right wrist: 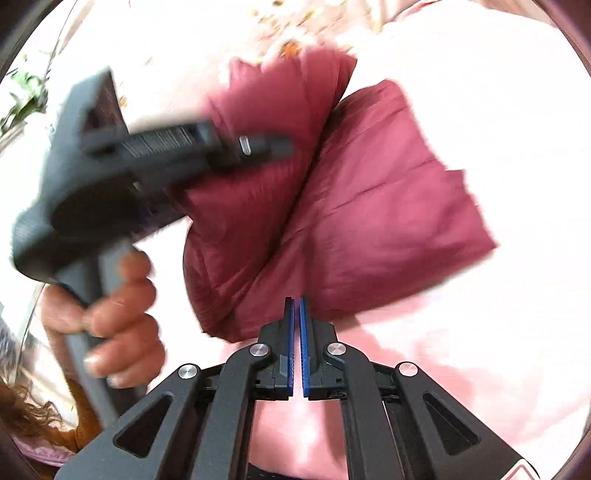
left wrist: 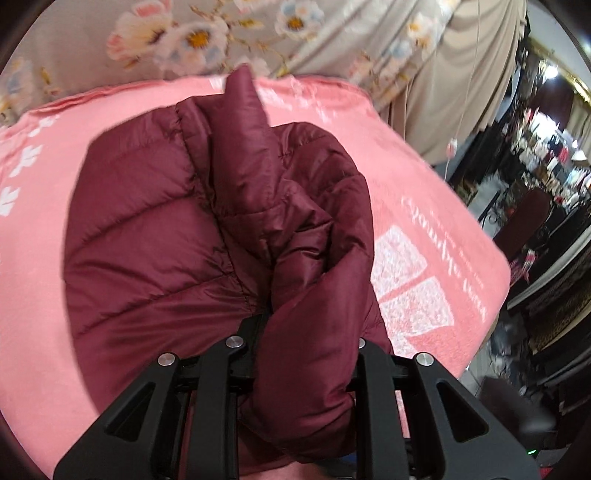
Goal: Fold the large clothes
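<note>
Clamped on a bunched fold of maroon puffer jacket (left wrist: 207, 236): left gripper (left wrist: 306, 350), rest of jacket spread ahead over pink blanket (left wrist: 424, 177). Right gripper (right wrist: 296, 314): blue pads almost together, holding nothing, jacket edge just ahead. Hand (right wrist: 110, 314) on left gripper's handle, blurred.

Behind your workspace hung a beige floral curtain (left wrist: 207, 33), with a plain beige drape (left wrist: 454, 92) beside it. A pink blanket (left wrist: 424, 192) with white print covered the surface. To your right stood dark, cluttered shelves (left wrist: 543, 147) under a bright lamp (left wrist: 550, 70).
</note>
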